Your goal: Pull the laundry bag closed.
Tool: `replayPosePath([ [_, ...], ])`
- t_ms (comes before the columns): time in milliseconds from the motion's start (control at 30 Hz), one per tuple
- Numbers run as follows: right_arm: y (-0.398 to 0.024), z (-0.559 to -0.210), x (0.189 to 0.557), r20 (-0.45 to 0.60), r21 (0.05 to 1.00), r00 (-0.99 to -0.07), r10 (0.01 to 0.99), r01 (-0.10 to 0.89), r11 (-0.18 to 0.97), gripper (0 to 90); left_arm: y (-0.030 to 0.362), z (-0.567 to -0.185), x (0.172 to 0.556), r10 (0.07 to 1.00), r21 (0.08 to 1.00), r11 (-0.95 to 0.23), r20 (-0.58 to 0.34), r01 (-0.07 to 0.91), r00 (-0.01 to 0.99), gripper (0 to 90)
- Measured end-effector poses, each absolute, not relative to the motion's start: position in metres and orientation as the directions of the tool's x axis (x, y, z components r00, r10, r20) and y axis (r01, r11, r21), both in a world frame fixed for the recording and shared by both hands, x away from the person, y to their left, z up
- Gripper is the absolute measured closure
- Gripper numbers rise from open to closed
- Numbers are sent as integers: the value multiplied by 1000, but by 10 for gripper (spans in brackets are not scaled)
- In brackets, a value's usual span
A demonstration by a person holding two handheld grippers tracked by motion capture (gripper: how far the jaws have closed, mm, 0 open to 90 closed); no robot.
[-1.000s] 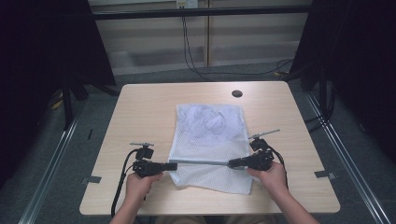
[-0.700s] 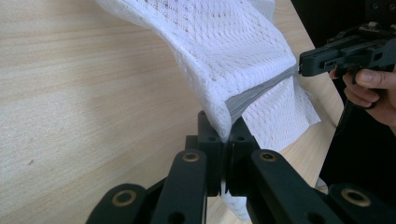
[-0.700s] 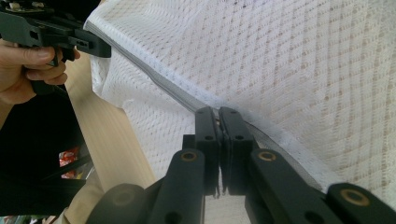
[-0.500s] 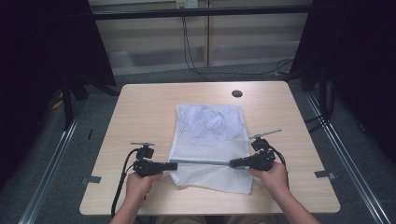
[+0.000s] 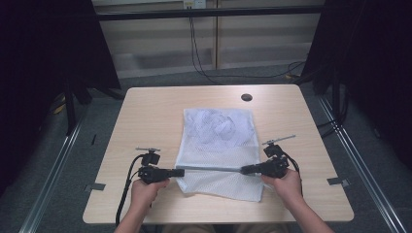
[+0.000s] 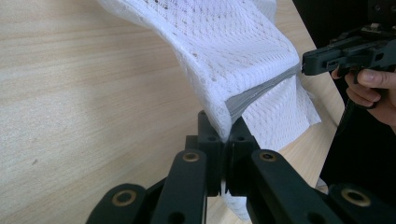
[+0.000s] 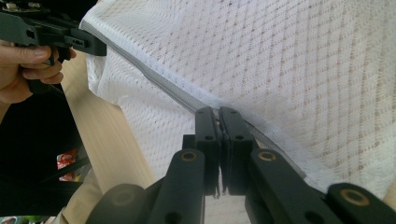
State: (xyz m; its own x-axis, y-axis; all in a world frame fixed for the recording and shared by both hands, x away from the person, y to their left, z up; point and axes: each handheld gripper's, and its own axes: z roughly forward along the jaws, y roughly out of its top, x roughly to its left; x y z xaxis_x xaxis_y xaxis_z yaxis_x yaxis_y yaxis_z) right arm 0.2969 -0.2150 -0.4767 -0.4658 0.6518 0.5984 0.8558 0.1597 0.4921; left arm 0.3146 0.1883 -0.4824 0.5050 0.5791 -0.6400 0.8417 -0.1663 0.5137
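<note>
One mesh bag, two grippers clamped

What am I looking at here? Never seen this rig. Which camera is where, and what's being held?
No robot arm here: a person stands at a wooden table and holds a hand-operated two-jaw gripper in each hand. The high view looks down from above the person's side; the left gripper and the right gripper face each other. The other two pictures come from cameras riding on the grippers, looking along their black jaws. On the table lies a white mesh bag with something pale bunched inside its far end. Each gripper is shut on the bag's grey-lined fold, one at each side, and the fold is lifted and stretched taut between them while the rest rests on the table.
</note>
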Motion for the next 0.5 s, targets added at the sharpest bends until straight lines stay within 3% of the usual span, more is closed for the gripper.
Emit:
replayPosePath([
  [500,-221,-478,294,600,493,-462,654,856,153,872,186,-481,315,578,513,-167,-641,842,505,879],
])
